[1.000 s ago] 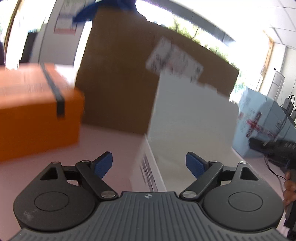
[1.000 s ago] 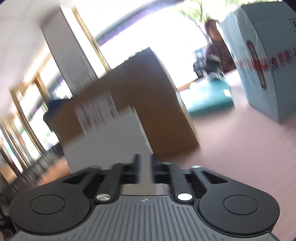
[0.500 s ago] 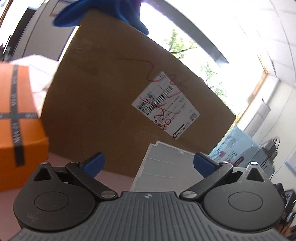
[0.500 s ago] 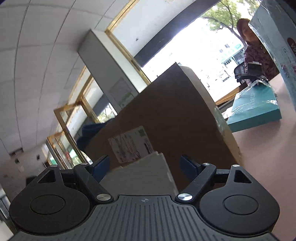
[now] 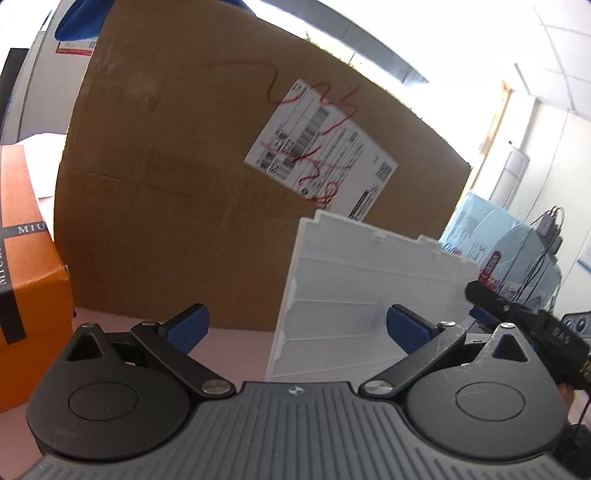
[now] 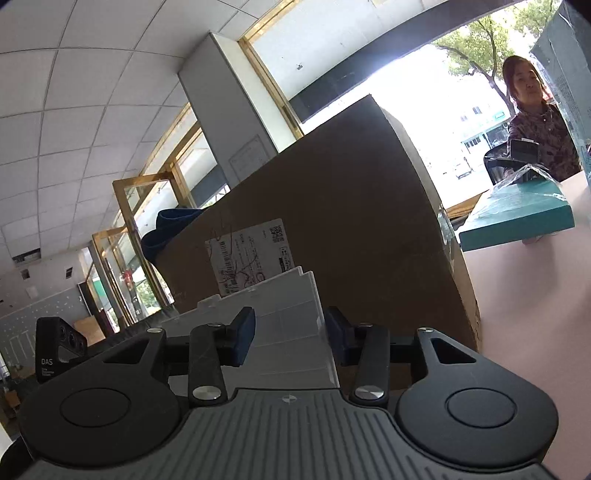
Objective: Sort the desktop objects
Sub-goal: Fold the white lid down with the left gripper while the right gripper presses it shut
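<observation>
At the far left of the left wrist view an orange box [image 5: 27, 280] with black tape is seen on the pink tabletop [image 5: 236, 339]. Beside it a large cardboard box [image 5: 177, 192] bearing a shipping label [image 5: 321, 155] is stood, with a blue cloth [image 5: 79, 18] draped on top. The left gripper [image 5: 297, 323] is held spread wide, nothing between its blue pads [image 5: 188, 325]. A white ribbed plastic panel [image 5: 365, 295] is propped upright before the carton. In the right wrist view the right gripper [image 6: 290, 332] is partly closed around the panel's near edge; contact cannot be told. A teal box [image 6: 517, 218] is seen at the right.
</observation>
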{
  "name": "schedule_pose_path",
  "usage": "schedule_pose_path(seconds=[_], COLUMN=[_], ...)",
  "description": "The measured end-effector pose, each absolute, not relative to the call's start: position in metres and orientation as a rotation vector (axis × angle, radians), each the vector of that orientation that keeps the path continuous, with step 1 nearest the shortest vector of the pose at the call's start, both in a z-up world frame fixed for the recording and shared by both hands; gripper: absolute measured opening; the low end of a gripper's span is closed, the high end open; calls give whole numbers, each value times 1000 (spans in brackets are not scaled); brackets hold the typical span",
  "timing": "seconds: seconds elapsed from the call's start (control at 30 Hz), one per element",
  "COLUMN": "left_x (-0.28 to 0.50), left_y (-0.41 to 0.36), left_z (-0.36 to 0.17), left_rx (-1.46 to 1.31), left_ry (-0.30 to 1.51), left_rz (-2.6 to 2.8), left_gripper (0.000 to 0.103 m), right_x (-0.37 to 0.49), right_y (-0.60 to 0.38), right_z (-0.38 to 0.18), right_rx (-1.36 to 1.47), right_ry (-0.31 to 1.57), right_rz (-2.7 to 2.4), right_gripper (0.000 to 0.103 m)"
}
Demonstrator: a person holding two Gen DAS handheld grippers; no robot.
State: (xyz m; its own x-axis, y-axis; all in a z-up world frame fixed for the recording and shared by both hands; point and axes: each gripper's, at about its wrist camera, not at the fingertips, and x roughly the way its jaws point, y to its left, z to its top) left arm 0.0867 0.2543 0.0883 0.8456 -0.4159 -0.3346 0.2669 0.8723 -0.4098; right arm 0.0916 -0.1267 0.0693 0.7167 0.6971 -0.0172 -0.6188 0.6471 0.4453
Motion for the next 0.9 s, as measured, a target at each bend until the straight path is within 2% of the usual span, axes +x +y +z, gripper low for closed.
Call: schedule_pose_path(seconds=[0.53, 0.9], left_x=[68, 34], left_y=[232, 231], left_z=[103, 110], left_rx=[-260, -241], left_ry=[370, 348], left_rz=[-513, -492], left_gripper=[103, 103], right_x=[77, 36], right_y=[-143, -146], right_z=[69, 69], right_rx=[446, 364], right_ry=[135, 115], right_rz=[779, 747], right_gripper=[41, 42])
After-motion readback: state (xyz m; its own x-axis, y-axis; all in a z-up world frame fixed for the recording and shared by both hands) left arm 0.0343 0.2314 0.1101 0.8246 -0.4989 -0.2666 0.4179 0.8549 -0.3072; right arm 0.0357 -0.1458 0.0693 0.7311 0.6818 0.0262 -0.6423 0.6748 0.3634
